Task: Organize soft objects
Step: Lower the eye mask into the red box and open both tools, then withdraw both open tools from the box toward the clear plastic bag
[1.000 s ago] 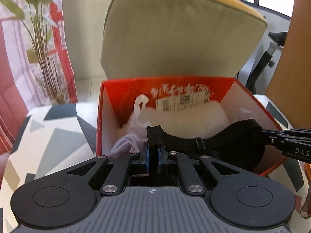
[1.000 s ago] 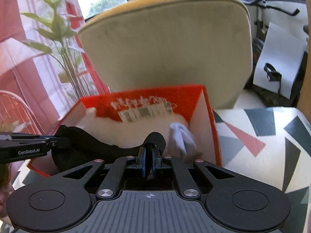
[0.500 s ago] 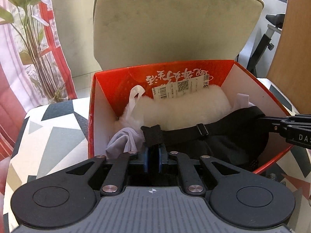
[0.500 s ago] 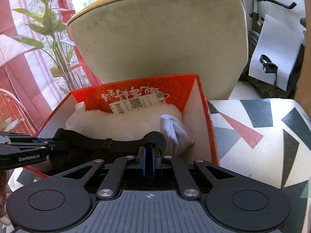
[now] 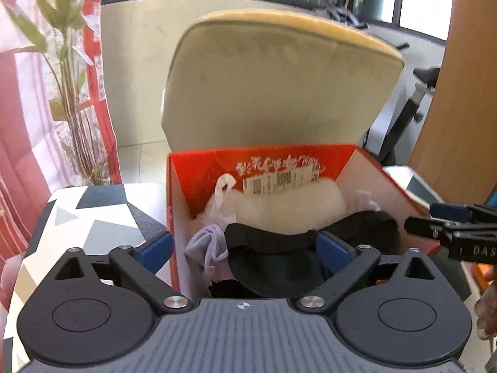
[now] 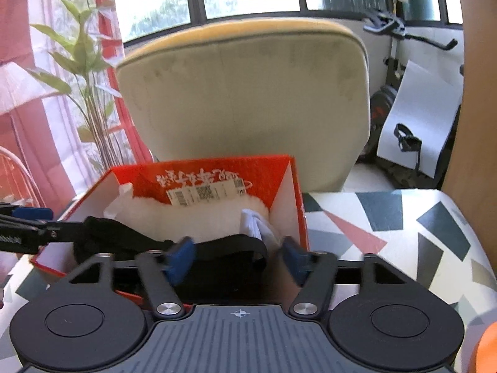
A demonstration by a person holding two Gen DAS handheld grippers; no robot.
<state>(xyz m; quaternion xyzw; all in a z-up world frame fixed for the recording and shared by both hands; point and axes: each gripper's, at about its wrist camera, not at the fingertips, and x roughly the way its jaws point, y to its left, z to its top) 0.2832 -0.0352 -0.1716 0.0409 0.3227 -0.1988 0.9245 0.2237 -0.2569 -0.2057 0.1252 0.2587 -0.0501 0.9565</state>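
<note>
A red cardboard box stands on a patterned cushion. Inside lie a black strapped cap, a white fluffy item, a pale lilac cloth and a white cloth. My left gripper is open, its blue pads either side of the cap at the box's near edge. My right gripper is open above the cap's strap. Each gripper shows in the other's view, the right one and the left one, both open.
A beige chair back rises right behind the box. A plant and red-white curtain stand at left. An exercise bike and white sheet are at right. The patterned cushion extends right of the box.
Both grippers were shut on the black cap's strap; now both have opened and let it go, and it lies in the box. Both grippers have drawn back and up a little.
</note>
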